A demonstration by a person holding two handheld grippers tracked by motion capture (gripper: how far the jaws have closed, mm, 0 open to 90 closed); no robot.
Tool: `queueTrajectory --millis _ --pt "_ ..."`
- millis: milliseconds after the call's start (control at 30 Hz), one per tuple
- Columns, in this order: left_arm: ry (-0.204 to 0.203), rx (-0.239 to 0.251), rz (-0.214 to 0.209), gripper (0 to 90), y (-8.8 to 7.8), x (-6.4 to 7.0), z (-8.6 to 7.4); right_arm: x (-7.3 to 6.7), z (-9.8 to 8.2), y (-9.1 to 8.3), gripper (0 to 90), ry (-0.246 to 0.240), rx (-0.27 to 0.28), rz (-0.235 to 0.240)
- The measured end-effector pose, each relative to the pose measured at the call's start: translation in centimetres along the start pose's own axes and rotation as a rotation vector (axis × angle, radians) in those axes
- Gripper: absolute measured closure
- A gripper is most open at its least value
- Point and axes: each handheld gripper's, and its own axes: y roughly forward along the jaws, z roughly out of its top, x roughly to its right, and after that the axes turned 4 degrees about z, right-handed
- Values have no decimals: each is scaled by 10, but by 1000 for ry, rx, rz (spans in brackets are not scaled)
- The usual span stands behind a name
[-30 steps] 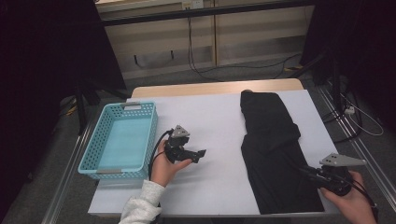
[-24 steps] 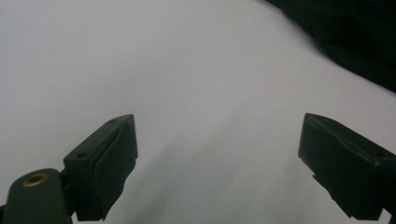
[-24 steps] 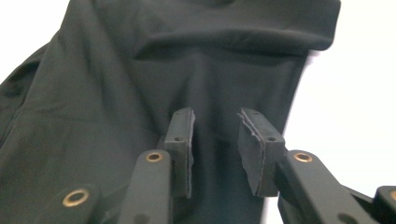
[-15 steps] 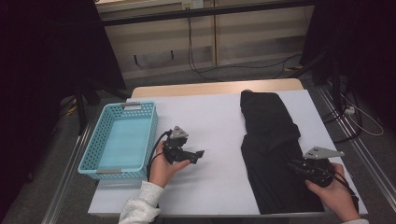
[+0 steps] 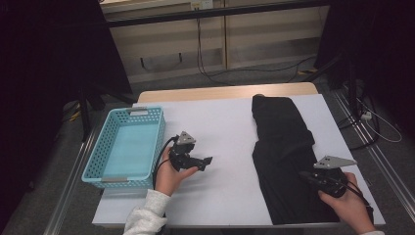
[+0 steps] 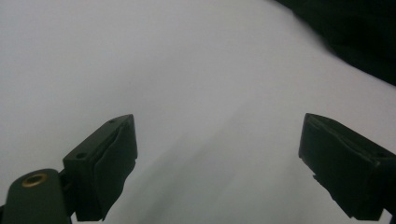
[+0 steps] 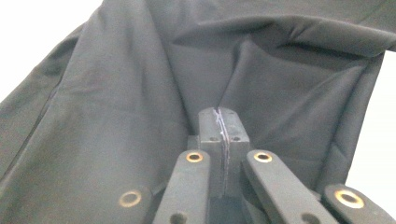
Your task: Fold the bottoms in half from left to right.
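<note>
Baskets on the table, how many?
1. The light-blue basket stands at the table's left edge, left of the left tool. Nothing lies in it. The black garment lies across the right side; nothing shows hidden under it.

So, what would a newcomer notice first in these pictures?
Most striking is the black garment lying lengthwise on the right side of the white table. The right gripper is shut on a fold near its near end. A light blue basket sits at the left edge, beside the open left gripper.
</note>
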Motion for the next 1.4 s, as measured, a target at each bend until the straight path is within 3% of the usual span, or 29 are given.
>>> queueTrajectory --millis 233,500,567,633,667,900,1167,1400 --pt "-1 5 0 115 0 0 1 -5 -7 -12 900 6 -6 38" --pt "2 9 2 115 0 1 2 -7 -16 -26 890 6 -14 31" --pt "5 3 -2 115 0 1 2 -7 -16 -26 766 5 4 14" --pt "4 -3 3 114 1 1 1 -5 -12 -25 747 11 20 5" --pt "6 -5 -2 115 1 0 0 -5 -9 -24 693 17 30 0" --pt "-1 -11 -2 110 -1 -1 -2 -4 18 -6 566 17 69 -30" --pt "-17 -6 -1 103 -5 -4 -5 1 48 21 432 54 111 -61" --pt "-23 -10 7 96 -8 -7 -8 6 68 48 352 90 92 -91"
